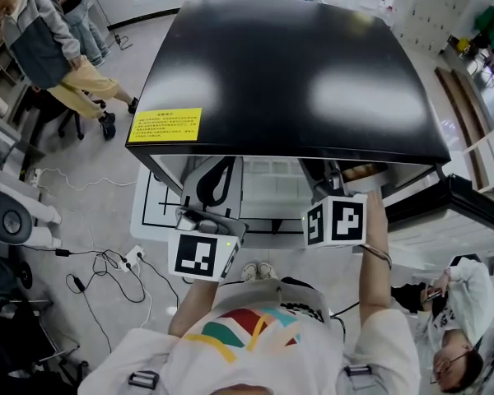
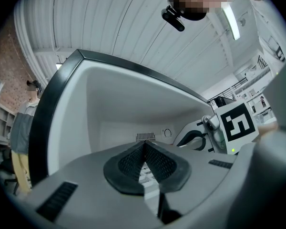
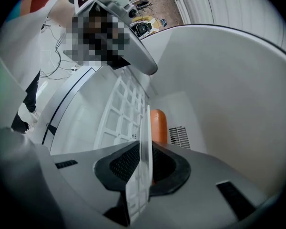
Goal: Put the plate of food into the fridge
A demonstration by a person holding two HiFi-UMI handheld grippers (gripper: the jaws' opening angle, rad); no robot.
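The black-topped fridge point(image 1: 288, 64) stands with its door open, and both grippers reach into its white inside. My right gripper point(image 3: 145, 163) is shut on the rim of a clear plate point(image 3: 145, 142), seen edge-on between the pads. An orange piece of food point(image 3: 158, 125) lies on the plate just past the jaws. In the head view the right gripper point(image 1: 339, 179) goes under the fridge top, with the food point(image 1: 364, 171) beside it. My left gripper point(image 2: 144, 147) is shut and holds nothing; it points at the back wall. It sits left of the right one point(image 1: 221, 171).
A white wire shelf point(image 3: 119, 113) and a vent point(image 2: 145, 137) are inside the fridge. The open door point(image 1: 465, 212) juts out at the right. A person point(image 1: 58, 48) sits at the far left, another point(image 1: 457, 336) at the lower right. Cables point(image 1: 107, 270) lie on the floor.
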